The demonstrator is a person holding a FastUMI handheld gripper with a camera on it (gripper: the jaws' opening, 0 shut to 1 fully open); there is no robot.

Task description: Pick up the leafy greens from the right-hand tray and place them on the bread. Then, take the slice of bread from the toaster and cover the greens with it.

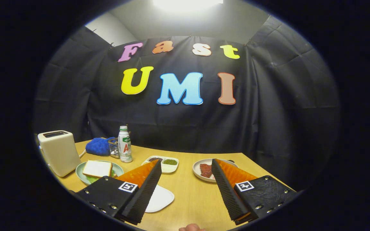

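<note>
Gripper [186, 168] jaws spread wide, nothing between them, raised above wooden table [191, 199]. Bread slice [97, 168] pale, square, lying flat atop leafy greens [92, 178] on green plate [118, 168], beyond left finger; green edge peeking from under slice. Toaster [58, 152] cream, further left of plate. White tray [161, 199] just beside left finger. Plate with meat [201, 171] beyond right finger

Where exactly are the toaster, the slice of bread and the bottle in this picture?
toaster [59, 154]: gripper view, on its front face.
slice of bread [97, 168]: gripper view, middle of its top, on the green plate.
bottle [125, 148]: gripper view, on its label.
</note>
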